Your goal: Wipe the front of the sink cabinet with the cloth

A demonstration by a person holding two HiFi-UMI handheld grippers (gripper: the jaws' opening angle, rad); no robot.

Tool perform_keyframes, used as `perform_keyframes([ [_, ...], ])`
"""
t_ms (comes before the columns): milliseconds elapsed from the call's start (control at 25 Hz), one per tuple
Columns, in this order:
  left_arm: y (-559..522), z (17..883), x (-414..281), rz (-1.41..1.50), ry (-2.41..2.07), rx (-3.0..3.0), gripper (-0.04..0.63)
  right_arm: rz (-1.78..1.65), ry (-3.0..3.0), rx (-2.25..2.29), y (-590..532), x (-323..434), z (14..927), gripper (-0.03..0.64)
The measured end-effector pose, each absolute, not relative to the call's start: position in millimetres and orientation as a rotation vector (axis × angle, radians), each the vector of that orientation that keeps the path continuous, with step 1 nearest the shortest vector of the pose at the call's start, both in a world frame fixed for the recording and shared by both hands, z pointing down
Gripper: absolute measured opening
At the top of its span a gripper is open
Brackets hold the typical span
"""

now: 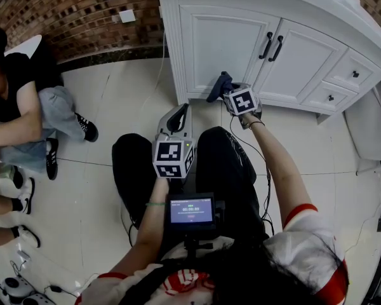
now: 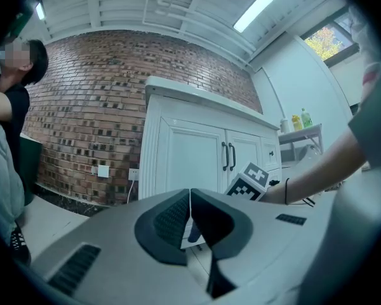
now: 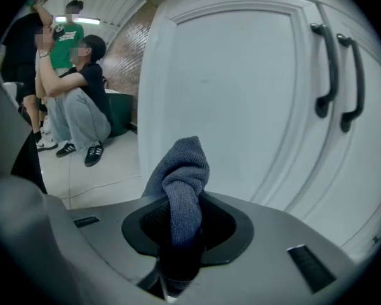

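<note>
The white sink cabinet (image 1: pixel 235 49) stands ahead, with two panel doors carrying black handles (image 1: pixel 271 46). A dark blue-grey cloth (image 3: pixel 183 182) is pinched in my right gripper (image 3: pixel 181 227), which is shut on it; the cloth (image 1: pixel 218 85) bunches up just short of the lower part of the left door (image 3: pixel 241 107). My left gripper (image 1: pixel 178 116) hangs back over my lap with its jaws closed together and nothing between them; in the left gripper view (image 2: pixel 190 216) it faces the cabinet (image 2: pixel 190 154) from a distance.
A brick wall (image 1: pixel 76 11) with a wall socket (image 1: pixel 127 16) runs left of the cabinet. People (image 1: pixel 25 107) sit on the tiled floor (image 1: pixel 120 100) at the left. Small drawers (image 1: pixel 352 75) sit at the cabinet's right. A white object (image 1: pixel 371 126) stands at far right.
</note>
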State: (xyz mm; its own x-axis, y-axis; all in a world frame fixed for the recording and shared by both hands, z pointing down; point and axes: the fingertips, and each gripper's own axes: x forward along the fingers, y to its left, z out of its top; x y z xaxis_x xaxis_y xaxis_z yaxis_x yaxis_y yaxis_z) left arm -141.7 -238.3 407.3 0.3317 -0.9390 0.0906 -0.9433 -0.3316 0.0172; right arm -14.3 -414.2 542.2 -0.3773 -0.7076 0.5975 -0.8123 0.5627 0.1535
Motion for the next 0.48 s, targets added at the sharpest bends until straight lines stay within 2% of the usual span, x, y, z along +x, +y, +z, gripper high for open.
perform_keyframes([
  [280,-239.7,408.5,-151.0,0.078,-1.787,2.493,0.032,0.124,-2.281,1.036,-409.0,-114.3,544.7,0.107],
  [480,-242.4,410.4,-142.9,0.087,-1.767,2.511,0.032,0.159,-2.189,0.995,-415.8,-130.1,578.4,0.107],
])
